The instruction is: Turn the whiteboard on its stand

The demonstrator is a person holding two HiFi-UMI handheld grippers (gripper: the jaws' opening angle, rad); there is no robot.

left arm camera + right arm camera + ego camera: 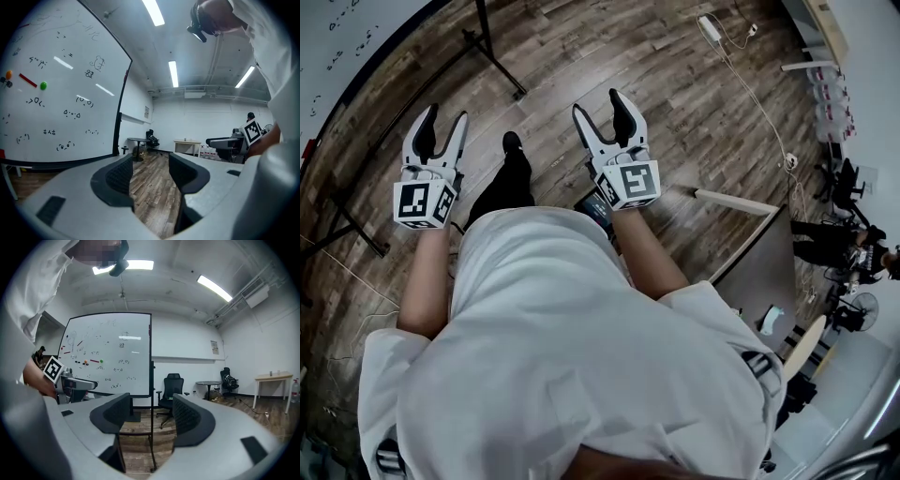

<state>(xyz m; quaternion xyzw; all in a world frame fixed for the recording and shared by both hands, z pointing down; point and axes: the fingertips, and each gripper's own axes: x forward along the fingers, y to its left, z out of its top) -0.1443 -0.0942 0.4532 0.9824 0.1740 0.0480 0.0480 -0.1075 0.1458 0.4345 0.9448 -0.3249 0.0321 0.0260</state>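
The whiteboard [337,37], white with a black frame and small marker doodles, stands on a black stand [499,66] at the far left of the head view. It fills the left of the left gripper view as whiteboard [61,84], close by, and sits further off in the right gripper view as whiteboard [110,355]. My left gripper [441,127] is held out in front of me, open and holding nothing. My right gripper [602,112] is beside it, also open with nothing between its jaws. Neither touches the board.
Wood-plank floor lies underfoot. A black office chair [171,387], a round table [208,385] and a desk [272,378] stand beyond the board. A power strip with cable [710,28] lies on the floor ahead, and a grey table [759,262] is at my right.
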